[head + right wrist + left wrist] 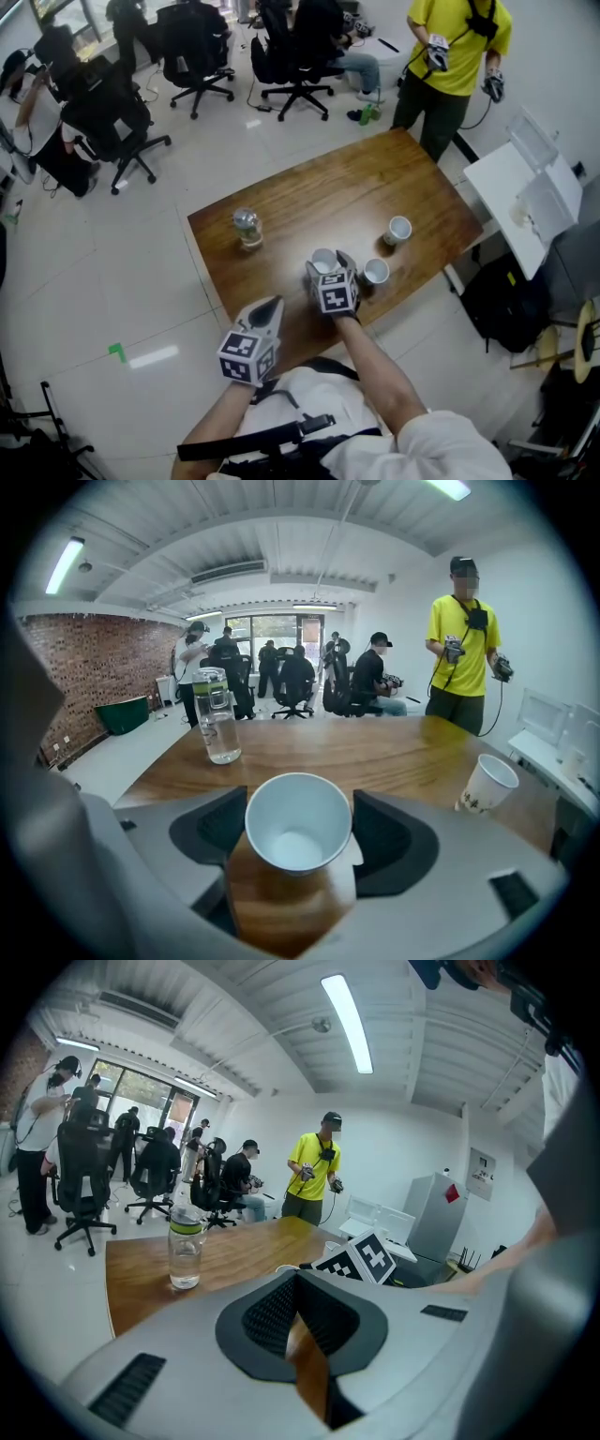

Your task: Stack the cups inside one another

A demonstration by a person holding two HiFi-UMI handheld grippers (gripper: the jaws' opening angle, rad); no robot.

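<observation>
Three white paper cups stand on the wooden table (309, 197). One cup (323, 260) (298, 822) stands upright between the jaws of my right gripper (326, 264) (300, 829), whose pads touch its rim on both sides. A second cup (376, 271) stands just to its right, and a third (398, 229) is farther back. A printed cup (487, 785) shows at the right of the right gripper view. My left gripper (271, 307) (298, 1283) hovers at the table's near edge, left of the right one, jaws together and empty.
A clear water bottle (247, 227) (186, 1246) (216, 714) stands at the table's left. A person in a yellow shirt (455, 47) stands beyond the far corner. Office chairs (197, 47) fill the floor behind, and a white desk (520, 202) stands to the right.
</observation>
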